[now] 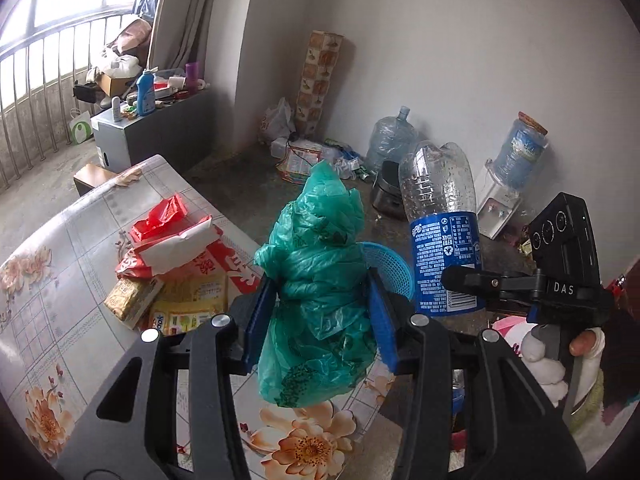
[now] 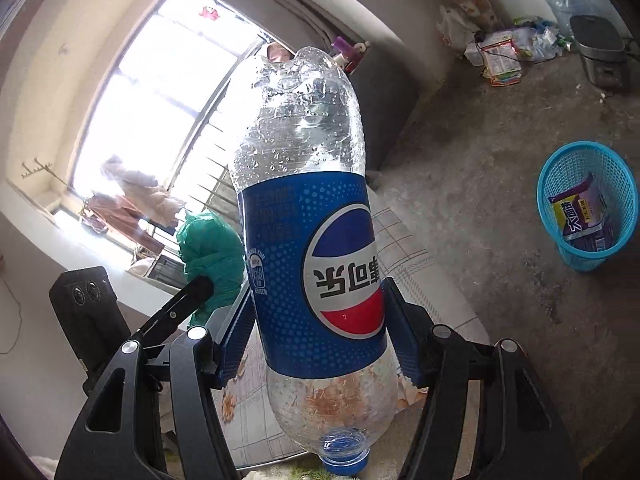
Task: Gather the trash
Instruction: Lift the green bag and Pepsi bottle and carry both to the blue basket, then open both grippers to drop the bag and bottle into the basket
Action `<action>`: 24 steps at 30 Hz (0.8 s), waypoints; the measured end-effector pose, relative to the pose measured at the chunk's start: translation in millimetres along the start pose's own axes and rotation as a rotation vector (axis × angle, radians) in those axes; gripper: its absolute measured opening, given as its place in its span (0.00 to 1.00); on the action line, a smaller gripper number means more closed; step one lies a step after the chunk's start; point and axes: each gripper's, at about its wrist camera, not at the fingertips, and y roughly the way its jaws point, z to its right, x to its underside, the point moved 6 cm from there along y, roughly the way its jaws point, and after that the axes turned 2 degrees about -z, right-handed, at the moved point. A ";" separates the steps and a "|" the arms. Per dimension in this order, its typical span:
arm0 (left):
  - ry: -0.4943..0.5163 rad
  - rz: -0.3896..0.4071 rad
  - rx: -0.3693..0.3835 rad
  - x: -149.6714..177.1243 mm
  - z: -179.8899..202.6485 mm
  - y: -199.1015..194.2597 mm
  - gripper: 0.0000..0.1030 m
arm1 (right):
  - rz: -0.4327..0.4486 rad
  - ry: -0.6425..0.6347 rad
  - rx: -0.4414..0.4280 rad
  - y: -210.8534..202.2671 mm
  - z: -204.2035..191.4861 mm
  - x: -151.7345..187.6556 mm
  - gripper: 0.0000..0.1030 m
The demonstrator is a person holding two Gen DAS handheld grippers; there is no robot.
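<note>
Two grips: left gripper (image 1: pixel 320 316) clamped on crumpled green bag (image 1: pixel 316 280); right gripper (image 2: pixel 320 332) clamped on inverted Pepsi bottle (image 2: pixel 312 240), near blue basket (image 2: pixel 588 204); "DAS" legible on rig.

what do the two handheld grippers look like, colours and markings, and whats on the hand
Both grippers are black linkage frames with silver round pivot bolts and flat blue finger pads. The left gripper and right gripper match. Seen from the left wrist, the right one carries a black camera box and white letters DAS. The hand on its handle wears a white glove.
</note>
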 end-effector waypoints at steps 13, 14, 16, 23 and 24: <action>0.114 -0.371 0.177 -52.8 112.0 255.4 0.42 | 0.186 0.595 -0.014 -25.2 224.0 -44.6 0.59; 0.129 -0.390 0.173 -51.6 118.3 274.8 0.42 | 0.180 0.643 -0.025 -17.1 241.3 -47.3 0.59; 0.126 -0.438 0.182 -50.5 126.8 315.4 0.43 | 0.168 0.749 -0.036 0.1 281.3 -51.5 0.59; 0.068 -0.514 0.127 -41.4 133.1 419.8 0.58 | 0.061 1.098 -0.024 84.4 429.8 -57.3 0.66; 0.059 -0.505 0.127 -42.0 131.5 420.6 0.58 | 0.058 1.132 0.025 90.0 444.1 -53.8 0.66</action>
